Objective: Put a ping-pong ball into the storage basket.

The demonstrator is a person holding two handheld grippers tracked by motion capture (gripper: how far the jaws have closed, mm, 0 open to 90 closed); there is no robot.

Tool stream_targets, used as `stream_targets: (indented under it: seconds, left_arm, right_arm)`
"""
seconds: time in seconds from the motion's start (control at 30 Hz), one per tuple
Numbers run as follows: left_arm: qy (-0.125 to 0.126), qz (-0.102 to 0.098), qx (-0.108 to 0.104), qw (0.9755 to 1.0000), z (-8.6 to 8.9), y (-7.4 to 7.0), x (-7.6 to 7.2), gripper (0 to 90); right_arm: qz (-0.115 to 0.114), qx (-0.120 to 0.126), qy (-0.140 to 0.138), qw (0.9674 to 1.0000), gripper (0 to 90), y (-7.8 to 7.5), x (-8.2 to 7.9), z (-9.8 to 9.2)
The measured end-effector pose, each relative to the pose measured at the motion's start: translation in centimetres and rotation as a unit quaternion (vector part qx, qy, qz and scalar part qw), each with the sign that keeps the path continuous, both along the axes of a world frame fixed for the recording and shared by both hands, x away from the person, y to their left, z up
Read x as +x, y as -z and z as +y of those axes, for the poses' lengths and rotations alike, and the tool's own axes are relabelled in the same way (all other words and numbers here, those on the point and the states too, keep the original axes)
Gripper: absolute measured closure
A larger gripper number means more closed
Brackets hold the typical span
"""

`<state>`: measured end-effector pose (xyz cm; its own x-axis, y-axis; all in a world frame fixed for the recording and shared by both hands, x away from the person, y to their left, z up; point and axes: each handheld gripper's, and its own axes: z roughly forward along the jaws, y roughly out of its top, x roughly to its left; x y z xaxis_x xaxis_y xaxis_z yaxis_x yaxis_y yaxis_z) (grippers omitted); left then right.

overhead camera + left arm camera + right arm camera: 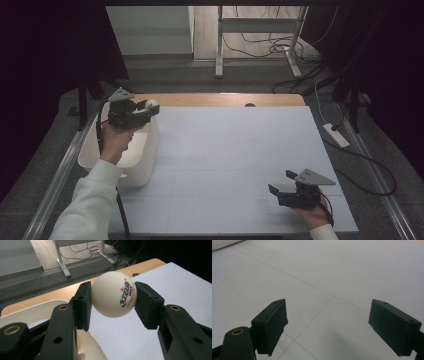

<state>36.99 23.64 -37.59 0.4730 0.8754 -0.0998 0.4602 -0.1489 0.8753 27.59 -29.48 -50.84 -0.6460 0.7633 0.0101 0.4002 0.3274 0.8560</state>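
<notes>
White ping-pong ball (114,294) is pinched between the pads of the left tongs (148,111), held up over the far rim of the white bin (145,165) at the desk's (235,150) left edge. Thin contact on a smooth sphere, so a tilt or bump could pop it loose, I think. Left hand (116,141) raised, tongs level; right tongs (280,186) wide, empty, low near the desk's front right.

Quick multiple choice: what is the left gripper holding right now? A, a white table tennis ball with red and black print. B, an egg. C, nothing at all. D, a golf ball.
A: in the left gripper view, the left gripper has its jaws pressed on either side of a white table tennis ball with red and black print.
</notes>
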Motion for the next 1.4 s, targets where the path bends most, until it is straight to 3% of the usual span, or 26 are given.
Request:
stream_targets:
  seconds: [0.8, 1.4]
  left_arm:
    - [-0.042, 0.022, 0.013, 0.9988, 2.1, 1.0, 0.9, 50.6]
    - [-0.059, 0.055, 0.034, 0.9962, 2.7, 2.5, 2.1, 50.5]
  right_arm:
    - [-0.001, 0.0, 0.0, 1.0, 14.8, 0.0, 0.0, 0.0]
    - [0.0, -0.001, -0.001, 1.0, 14.8, 0.0, 0.0, 0.1]
